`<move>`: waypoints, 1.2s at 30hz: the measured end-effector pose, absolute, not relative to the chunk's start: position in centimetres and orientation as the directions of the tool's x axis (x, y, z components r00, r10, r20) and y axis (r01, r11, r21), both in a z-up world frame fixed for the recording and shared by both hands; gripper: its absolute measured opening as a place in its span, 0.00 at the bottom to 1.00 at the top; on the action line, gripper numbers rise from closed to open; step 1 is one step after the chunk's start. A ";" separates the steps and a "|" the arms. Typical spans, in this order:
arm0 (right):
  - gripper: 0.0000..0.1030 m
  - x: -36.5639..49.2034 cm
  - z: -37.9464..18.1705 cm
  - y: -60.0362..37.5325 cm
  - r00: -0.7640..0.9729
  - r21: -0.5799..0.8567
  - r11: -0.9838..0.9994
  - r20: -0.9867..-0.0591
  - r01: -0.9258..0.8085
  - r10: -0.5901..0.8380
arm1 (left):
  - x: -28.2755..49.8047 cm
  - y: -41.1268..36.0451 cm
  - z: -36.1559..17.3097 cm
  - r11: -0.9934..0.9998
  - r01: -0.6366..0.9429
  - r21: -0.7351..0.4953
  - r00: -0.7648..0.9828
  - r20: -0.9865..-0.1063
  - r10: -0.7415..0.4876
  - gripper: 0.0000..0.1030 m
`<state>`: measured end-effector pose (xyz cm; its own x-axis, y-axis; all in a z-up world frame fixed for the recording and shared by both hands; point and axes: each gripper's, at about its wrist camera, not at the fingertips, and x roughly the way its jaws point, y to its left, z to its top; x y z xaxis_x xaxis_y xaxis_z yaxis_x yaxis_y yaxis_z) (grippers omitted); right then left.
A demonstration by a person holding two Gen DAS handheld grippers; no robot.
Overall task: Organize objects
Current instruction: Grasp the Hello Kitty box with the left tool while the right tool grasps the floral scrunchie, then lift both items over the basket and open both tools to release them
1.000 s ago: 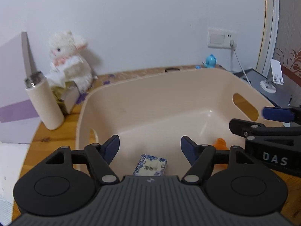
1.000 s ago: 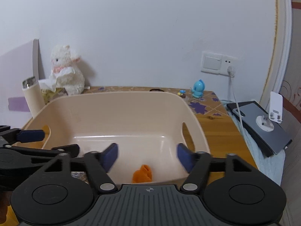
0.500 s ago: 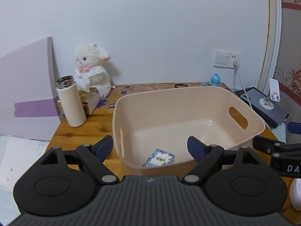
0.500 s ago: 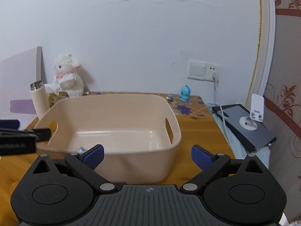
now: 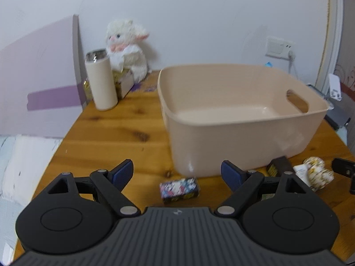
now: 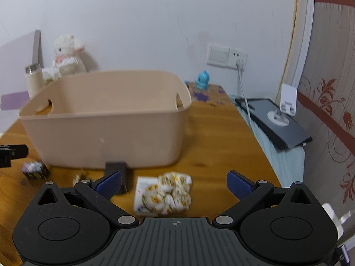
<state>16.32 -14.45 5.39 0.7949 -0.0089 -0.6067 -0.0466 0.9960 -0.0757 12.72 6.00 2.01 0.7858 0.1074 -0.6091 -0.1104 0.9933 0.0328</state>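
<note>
A beige plastic bin (image 5: 241, 113) (image 6: 106, 119) stands on the wooden table. In front of it lie a small colourful patterned box (image 5: 179, 189) (image 6: 35, 170), a dark box (image 5: 278, 166) (image 6: 116, 169), and a floral cloth bundle (image 5: 318, 176) (image 6: 174, 194) on a white card (image 6: 142, 194). My left gripper (image 5: 177, 174) is open and empty just above the patterned box. My right gripper (image 6: 174, 181) is open and empty above the floral bundle. The bin's inside floor is mostly hidden.
A cream thermos (image 5: 101, 81), a white plush toy (image 5: 126, 48) and a tissue box stand at the back left by a purple panel. A blue figurine (image 6: 202, 81), a wall socket with cable, and a dark tablet (image 6: 275, 122) lie at the right beyond the table edge.
Both grippers have pulled back from over the bin toward the table's front edge. The objects in front of the bin have come into view. Both stay open.
</note>
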 end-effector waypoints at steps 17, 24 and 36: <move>0.99 19.7 0.8 -16.9 0.735 -0.054 0.998 -0.678 -0.024 -0.019 | 15.0 8.1 -3.9 0.990 -0.142 0.000 0.714 -0.693 0.103 0.84; 0.87 20.6 -0.1 -16.8 0.722 -0.034 0.998 -0.692 -0.050 0.013 | 15.8 8.2 -4.8 0.988 -0.156 -0.008 0.708 -0.698 0.106 0.83; 0.13 20.1 0.5 -15.3 0.731 -0.060 0.992 -0.682 -0.108 0.038 | 15.2 8.0 -4.4 0.990 -0.138 0.014 0.726 -0.679 0.111 0.49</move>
